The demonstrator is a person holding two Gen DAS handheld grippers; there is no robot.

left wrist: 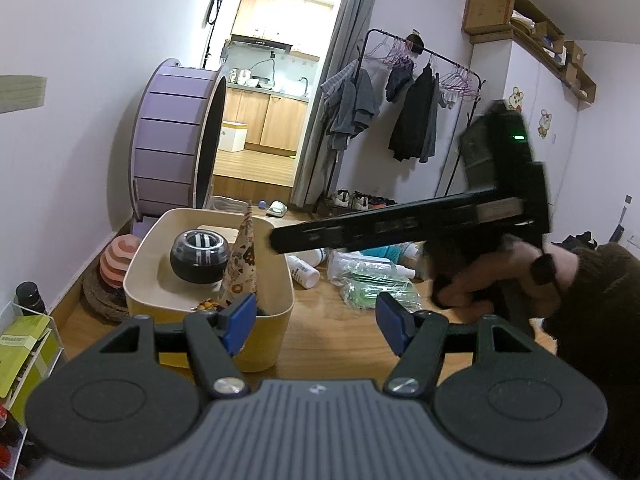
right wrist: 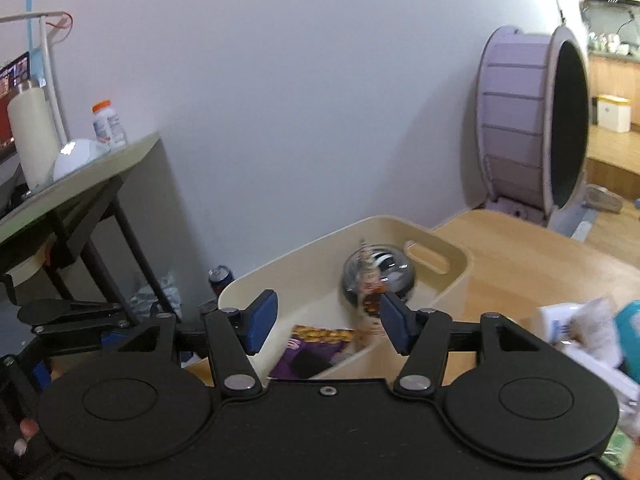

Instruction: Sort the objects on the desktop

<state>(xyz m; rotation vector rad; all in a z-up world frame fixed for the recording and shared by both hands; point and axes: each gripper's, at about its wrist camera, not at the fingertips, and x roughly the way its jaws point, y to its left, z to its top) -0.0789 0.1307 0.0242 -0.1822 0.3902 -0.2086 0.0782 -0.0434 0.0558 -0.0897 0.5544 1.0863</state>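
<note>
A cream bin [left wrist: 266, 340] stands on the wooden table [left wrist: 332, 336], just ahead and left of my left gripper [left wrist: 316, 320], which is open and holds nothing. Inside the bin are a black gyro ball [left wrist: 199, 256], a patterned paper cone [left wrist: 242, 264] and a purple snack packet [right wrist: 316, 344]. My right gripper [right wrist: 329, 322] hovers open over the bin's [right wrist: 304, 276] near end, above the ball [right wrist: 384, 270] and the blurred cone [right wrist: 370, 280]. Its black body [left wrist: 400, 220] crosses the left wrist view, held by a hand [left wrist: 480, 276].
Loose items lie on the table right of the bin: a white bottle [left wrist: 304, 270], a clear bag of green items [left wrist: 372, 284], more packets [right wrist: 580, 328]. A purple wheel [left wrist: 176, 140] stands behind; a side table [right wrist: 80, 176] stands left.
</note>
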